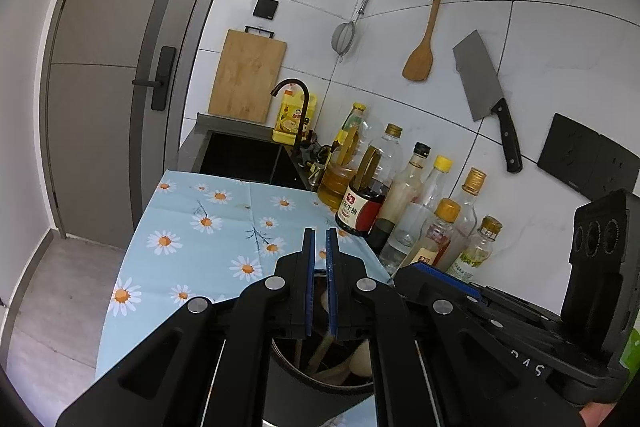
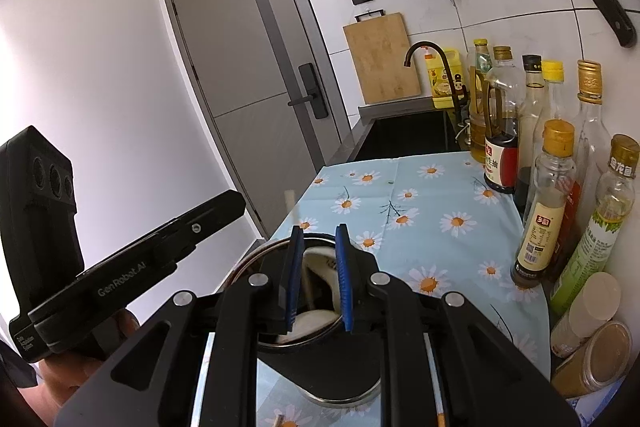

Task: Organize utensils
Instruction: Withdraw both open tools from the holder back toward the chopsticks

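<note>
Progress, judged from the counter as it lies: a dark utensil holder [image 1: 280, 379] stands at the near end of the daisy tablecloth [image 1: 192, 227], directly below both tools; it already carries several utensils [image 2: 320, 267], among them pale spoon-like pieces and wooden sticks; the gathering looks well advanced.

Left gripper [image 1: 320, 239]: blue pads drawn together to a sliver, poised over the holder's mouth; whether anything thin is pinched there I cannot tell.

Right gripper [image 2: 319, 239]: pads slightly parted; only the holder's contents show through the gap, with nothing pressed between them.

Left to do, as a judgement: two small pieces lie on the cloth at the bottom edge of the right wrist view, a thin stick with an orange band [image 2: 441, 414] and a brown end [image 2: 279, 420]; these may need collecting. The rest of the cloth, towards the sink, is bare. The row of bottles [image 1: 424, 195] along the wall looks outside the job.

Hidden or unclear: both tool bodies cover most of the holder, so no count of its contents; the loose pieces are cut off by the frame; a pale stick [image 2: 291, 205] rises by the holder's far side, its lower end unseen; a silvery arc [image 2: 248, 259] beside the holder could be a lid or a rim, undecided.
</note>
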`<state>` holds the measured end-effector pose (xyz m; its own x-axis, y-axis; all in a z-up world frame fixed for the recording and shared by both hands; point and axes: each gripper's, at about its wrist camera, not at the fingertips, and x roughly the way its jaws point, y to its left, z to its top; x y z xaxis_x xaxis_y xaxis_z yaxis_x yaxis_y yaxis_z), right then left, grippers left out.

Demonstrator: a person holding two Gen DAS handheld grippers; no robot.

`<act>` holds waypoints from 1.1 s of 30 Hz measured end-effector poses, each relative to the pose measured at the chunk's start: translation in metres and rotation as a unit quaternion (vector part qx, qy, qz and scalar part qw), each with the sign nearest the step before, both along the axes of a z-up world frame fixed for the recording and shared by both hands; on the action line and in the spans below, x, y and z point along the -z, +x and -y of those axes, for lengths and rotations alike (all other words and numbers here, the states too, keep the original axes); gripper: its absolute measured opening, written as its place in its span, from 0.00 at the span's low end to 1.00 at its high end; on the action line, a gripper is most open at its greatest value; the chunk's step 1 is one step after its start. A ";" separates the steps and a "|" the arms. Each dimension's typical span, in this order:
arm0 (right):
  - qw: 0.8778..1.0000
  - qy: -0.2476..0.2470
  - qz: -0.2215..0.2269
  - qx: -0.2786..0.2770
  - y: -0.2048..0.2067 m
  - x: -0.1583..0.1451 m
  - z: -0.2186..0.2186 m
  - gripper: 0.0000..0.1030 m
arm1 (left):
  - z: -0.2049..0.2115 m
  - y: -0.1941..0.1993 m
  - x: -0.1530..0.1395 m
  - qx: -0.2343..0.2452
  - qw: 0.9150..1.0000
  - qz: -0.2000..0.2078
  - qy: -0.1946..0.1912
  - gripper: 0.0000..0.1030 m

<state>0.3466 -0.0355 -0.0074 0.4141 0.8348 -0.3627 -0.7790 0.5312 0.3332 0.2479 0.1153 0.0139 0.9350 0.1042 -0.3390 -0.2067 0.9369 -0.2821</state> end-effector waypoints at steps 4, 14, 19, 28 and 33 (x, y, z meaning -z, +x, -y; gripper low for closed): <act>1.000 0.006 0.003 -0.001 -0.006 -0.006 0.007 0.18 | 0.002 -0.009 -0.005 -0.002 1.000 0.004 0.003 0.17; 1.000 0.017 0.014 -0.008 -0.034 -0.025 0.033 0.23 | 0.022 -0.041 -0.018 0.002 1.000 -0.010 0.017 0.17; 1.000 0.019 0.006 -0.017 -0.051 -0.029 0.046 0.25 | 0.025 -0.067 -0.021 -0.014 0.999 -0.028 0.013 0.17; 0.999 0.004 -0.019 -0.046 -0.080 -0.022 0.055 0.33 | 0.031 -0.111 -0.011 -0.051 0.996 -0.072 0.001 0.17; 0.998 -0.012 -0.038 -0.054 -0.090 -0.010 0.059 0.33 | 0.035 -0.138 0.004 -0.061 0.993 -0.098 -0.016 0.17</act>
<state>0.2570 -0.0947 0.0027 0.2918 0.8640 -0.4103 -0.8050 0.4535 0.3825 0.1101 0.0799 0.0103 0.8318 0.1995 -0.5180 -0.3723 0.8927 -0.2540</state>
